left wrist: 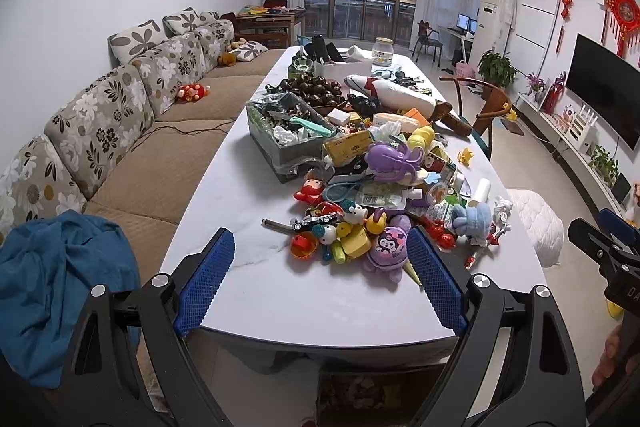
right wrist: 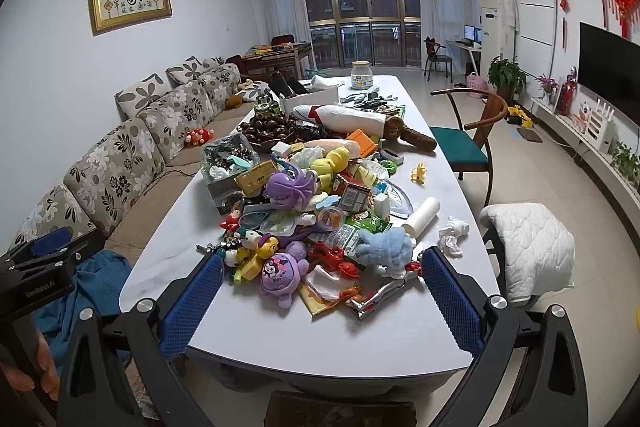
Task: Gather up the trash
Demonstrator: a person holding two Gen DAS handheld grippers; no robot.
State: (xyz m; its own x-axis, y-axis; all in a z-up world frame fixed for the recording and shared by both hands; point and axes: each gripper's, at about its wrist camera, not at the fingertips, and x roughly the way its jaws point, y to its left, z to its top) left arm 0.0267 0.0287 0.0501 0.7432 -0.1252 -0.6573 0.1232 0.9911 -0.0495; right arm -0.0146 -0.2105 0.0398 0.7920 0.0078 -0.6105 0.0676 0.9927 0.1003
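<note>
A heap of toys, wrappers and packets (left wrist: pixel 384 187) covers the middle of the long white table (left wrist: pixel 240 227). The heap also shows in the right wrist view (right wrist: pixel 320 211). A crumpled white tissue (right wrist: pixel 453 231) lies at the heap's right side, by a white paper roll (right wrist: pixel 422 214). A grey bin lined with plastic (left wrist: pixel 280 135) holds scraps at the heap's far left. My left gripper (left wrist: pixel 320 279) is open and empty above the table's near end. My right gripper (right wrist: pixel 322 295) is open and empty, just short of the heap.
A floral sofa (left wrist: pixel 120 115) with a blue cloth (left wrist: pixel 60 287) runs along the left. A wooden chair with a teal seat (right wrist: pixel 468 143) and a white padded stool (right wrist: pixel 528 251) stand on the right. A bowl of dark chestnuts (left wrist: pixel 316 89) and a plush bottle (left wrist: pixel 396 95) lie farther back.
</note>
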